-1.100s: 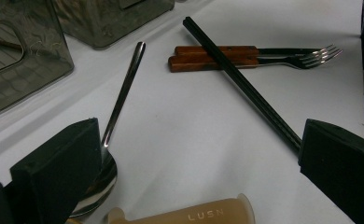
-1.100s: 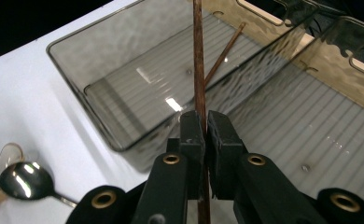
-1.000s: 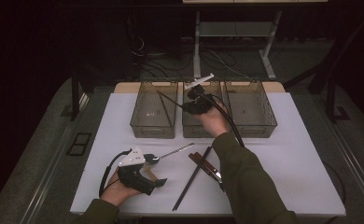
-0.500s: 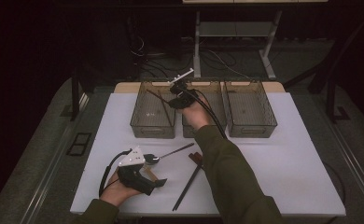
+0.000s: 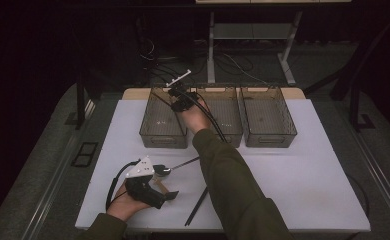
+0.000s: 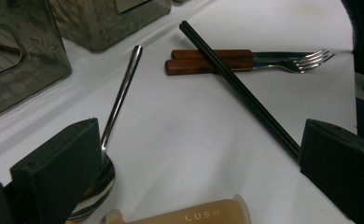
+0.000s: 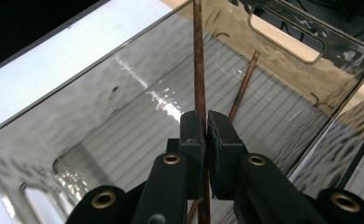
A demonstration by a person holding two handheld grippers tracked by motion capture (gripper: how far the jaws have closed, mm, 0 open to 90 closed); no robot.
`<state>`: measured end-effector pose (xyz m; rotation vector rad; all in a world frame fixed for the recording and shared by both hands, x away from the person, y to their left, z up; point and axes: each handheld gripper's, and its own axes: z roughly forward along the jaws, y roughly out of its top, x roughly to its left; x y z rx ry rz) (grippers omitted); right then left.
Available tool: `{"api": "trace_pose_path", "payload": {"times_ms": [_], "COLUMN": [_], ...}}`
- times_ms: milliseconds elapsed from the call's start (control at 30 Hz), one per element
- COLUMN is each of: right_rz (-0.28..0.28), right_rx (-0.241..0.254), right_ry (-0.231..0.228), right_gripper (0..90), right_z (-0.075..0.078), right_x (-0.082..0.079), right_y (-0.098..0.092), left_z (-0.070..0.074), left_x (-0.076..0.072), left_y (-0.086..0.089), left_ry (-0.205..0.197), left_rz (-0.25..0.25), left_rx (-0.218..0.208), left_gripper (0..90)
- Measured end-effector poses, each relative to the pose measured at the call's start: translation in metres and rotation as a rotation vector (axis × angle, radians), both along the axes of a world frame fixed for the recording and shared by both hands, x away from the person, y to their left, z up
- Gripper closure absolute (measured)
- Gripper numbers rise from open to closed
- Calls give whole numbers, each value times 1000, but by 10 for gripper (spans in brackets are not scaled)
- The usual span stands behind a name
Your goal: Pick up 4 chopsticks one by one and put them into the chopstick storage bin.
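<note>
Right gripper view: right tongs clamped on brown chopstick, over the left bin.
Stick axis: runs straight away from my tongs, tip toward the bin's far wall.
Second chopstick: already on the bin floor, just right.
Left tongs: open, resting on the desk by the spoon.

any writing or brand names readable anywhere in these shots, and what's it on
"LUSN" on the beige cylindrical part at the bottom edge of the left gripper view, between the jaws of the left gripper.
No other text can be read: the bins, the spoon, the wooden-handled forks and the black chopsticks show no legible marks.
</note>
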<state>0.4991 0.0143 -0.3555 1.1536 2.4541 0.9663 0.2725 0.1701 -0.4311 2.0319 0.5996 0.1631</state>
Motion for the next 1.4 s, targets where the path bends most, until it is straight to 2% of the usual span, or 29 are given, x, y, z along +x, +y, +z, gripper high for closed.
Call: {"api": "trace_pose_path", "payload": {"times_ms": [367, 400, 500, 800, 867, 933, 1000, 1200, 1333, 1367, 1400], "right_rz": [8, 8, 0, 3, 16, 27, 43, 73, 83, 85, 87], "right_rx": [11, 18, 27, 61, 79, 79, 91, 136, 155, 169, 177], "right_ry": [18, 13, -3, -2, 4, -15, -5, -20, -42, -62, -62], "right_gripper": [835, 778, 678, 517, 461, 432, 398, 361, 337, 337, 331], "right_z": [-11, -10, -8, -1, 1, 3, 5, 12, 13, 13, 13], "right_x": [6, 6, 5, 5, 3, 0, -2, -14, -22, -28, -31], "right_y": [5, 5, 4, -4, -7, -11, -15, -35, -48, -57, -61], "left_z": [0, 0, 0, 0, 0, 0, 0, 0, 0, 0, -1], "left_x": [0, 0, 0, 1, 1, 1, 1, 1, 1, 1, 1], "left_y": [0, 0, 0, 0, 1, 1, 2, 1, 1, 1, 0], "left_ry": [6, 6, 4, 2, 0, -2, -2, -3, -2, -2, 1], "left_rz": [-8, -8, -6, -6, -5, -6, -3, -1, 0, 5, 8], "left_rx": [2, 1, -1, -1, 0, 0, 2, -5, -7, -10, -14], "left_gripper": [0, 0, 0, 0, 0, 0, 0, 0, 0, 0, 0]}}
